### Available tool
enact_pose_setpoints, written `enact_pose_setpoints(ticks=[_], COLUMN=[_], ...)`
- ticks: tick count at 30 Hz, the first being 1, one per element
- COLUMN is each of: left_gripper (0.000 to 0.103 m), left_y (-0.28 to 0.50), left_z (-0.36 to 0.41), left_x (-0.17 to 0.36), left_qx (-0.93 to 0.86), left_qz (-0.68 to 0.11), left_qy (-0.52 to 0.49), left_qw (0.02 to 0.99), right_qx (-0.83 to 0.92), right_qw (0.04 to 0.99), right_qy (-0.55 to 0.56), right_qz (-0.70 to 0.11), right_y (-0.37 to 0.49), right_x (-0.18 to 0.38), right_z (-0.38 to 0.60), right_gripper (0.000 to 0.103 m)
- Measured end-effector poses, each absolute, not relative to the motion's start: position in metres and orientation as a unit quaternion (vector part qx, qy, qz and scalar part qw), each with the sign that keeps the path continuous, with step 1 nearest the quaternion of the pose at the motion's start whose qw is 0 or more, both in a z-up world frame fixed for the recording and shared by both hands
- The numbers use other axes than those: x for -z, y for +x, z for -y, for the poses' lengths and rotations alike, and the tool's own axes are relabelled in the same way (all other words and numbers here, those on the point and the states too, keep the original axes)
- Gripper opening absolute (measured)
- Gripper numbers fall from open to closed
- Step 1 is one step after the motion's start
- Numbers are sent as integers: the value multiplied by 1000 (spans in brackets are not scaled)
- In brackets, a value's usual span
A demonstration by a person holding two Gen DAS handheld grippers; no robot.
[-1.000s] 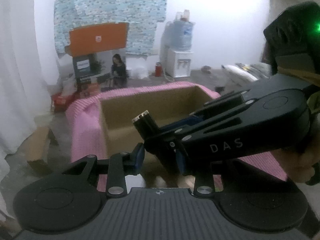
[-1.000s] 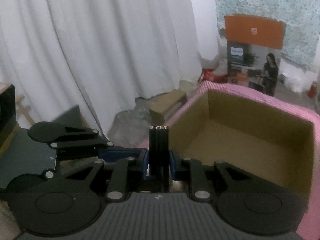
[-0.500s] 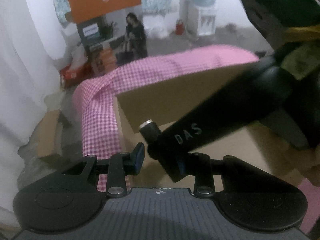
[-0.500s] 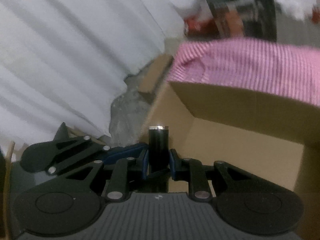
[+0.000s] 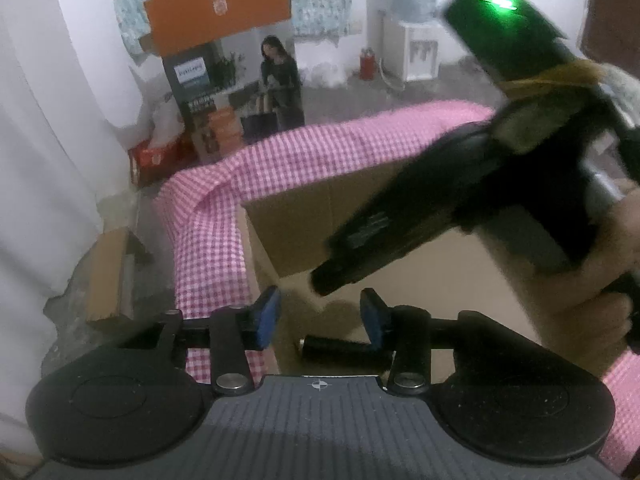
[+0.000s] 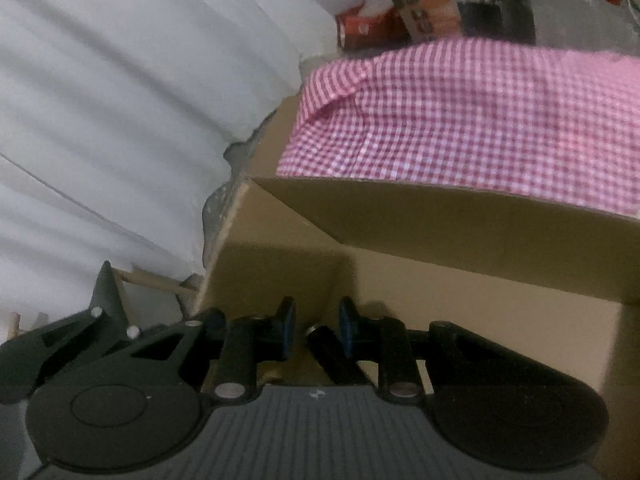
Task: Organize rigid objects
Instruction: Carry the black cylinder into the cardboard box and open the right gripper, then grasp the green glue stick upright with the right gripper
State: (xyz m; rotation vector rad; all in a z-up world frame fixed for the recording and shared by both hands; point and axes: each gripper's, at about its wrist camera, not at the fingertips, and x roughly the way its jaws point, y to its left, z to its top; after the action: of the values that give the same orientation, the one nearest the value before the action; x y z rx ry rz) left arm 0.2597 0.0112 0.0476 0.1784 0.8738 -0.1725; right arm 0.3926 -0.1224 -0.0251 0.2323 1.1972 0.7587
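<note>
Cardboard box [image 5: 304,236] is filling both of my wrist views, with a pink checked cloth [image 5: 224,216] draped over its rim and far flap. I am holding both grippers tilted down into it.

My left gripper [image 5: 320,314] is opening: its blue pads [image 5: 266,314] are standing apart with nothing pressed between them. Just below and behind them, a black cylinder with a metal end [image 5: 340,350] is lying on its side inside the box, its right end tucked behind the right pad. I cannot tell whether it is touching that pad.

In the left wrist view, my right gripper [image 5: 320,280] is reaching in from the upper right, its fingers pointing down toward the box floor just above the left pads, with a hand [image 5: 592,280] wrapped round its handle and a green light glowing on top.

In its own view, my right gripper [image 6: 316,326] is standing narrow, its jaws a little apart. A second black cylinder [image 6: 332,354] is sitting tilted between them, leaning against the right pad [image 6: 346,326] and clear of the left one, so I am seeing no firm grip on it. The left gripper's black linkage [image 6: 100,336] is showing at the lower left of that view.

White curtain [image 6: 120,120] is hanging beside the box.
</note>
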Motion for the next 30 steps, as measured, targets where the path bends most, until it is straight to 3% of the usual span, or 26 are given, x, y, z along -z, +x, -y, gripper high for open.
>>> enact_pose_setpoints(ticks=[10,17,22,30], left_gripper=[52,52,52,52], left_y=[191,133,111,102], left_z=[-23,-14,10,62], left_x=[-90,-88,-67,-17], left_qx=[104,154,207,261], left_qz=[-368,-358,-373,-430], left_qy=[51,14,12,34], left_qw=[923,921,904,863], right_qx=[-361,-371,-370,-320], right_qw=[797,811,812,799], right_qy=[168,175,175,181], right_qz=[-454,-417,-417,-476], right_y=[297,214,168,131], right_x=[-53,-77,-66,3], right_z=[213,258,277,298], right_gripper=[25,25,26,26])
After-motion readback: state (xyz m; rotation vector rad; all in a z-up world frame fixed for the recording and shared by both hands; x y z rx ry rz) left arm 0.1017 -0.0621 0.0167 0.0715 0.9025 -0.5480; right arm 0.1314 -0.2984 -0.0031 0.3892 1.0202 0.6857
